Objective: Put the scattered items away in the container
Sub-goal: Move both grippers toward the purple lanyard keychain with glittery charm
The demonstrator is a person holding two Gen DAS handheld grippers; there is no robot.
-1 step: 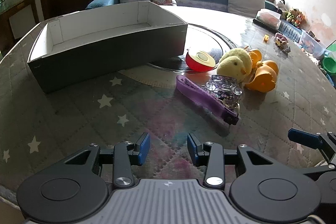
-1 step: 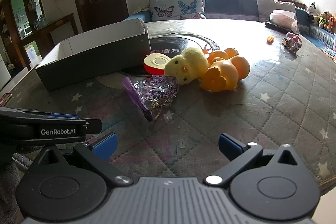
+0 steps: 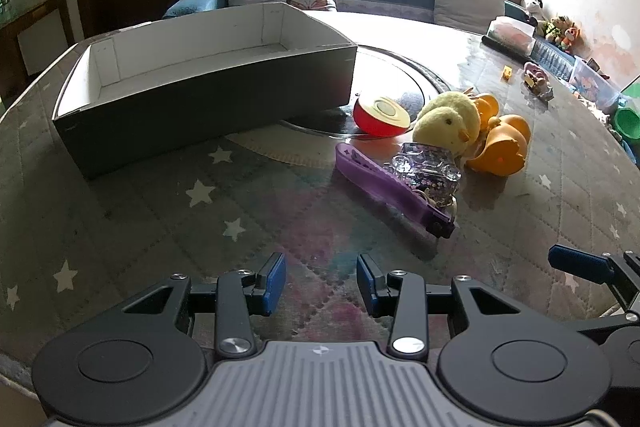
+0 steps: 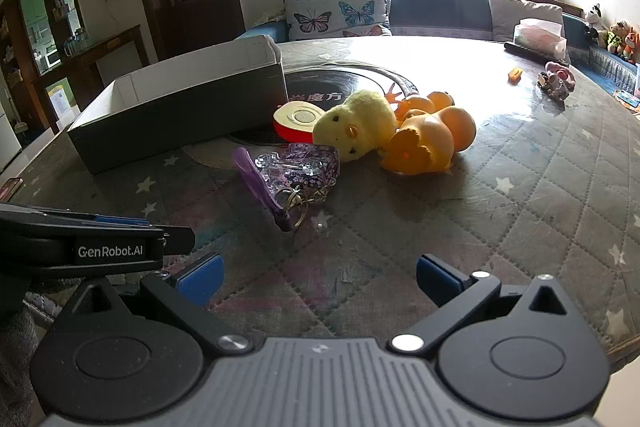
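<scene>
Nothing changed from earlier frame. Left tool (image 3: pixel 321 281) parted, empty; right tool (image 4: pixel 320 277) wide apart, empty. Toy pile (image 3: pixel 444 147) at 1 o'clock on worktop (image 3: pixel 160 219); box (image 3: pixel 208 83) at 11 o'clock

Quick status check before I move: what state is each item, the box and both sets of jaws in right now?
box: open-topped, nothing visible inside
red tape roll: on the table, tilted
yellow plush chick: lying against the orange duck
orange duck: tipped over
purple strap: flat, under the glitter keychain
glitter keychain: resting on the strap
left gripper: jaws open, holding nothing
right gripper: jaws wide open, holding nothing
</scene>
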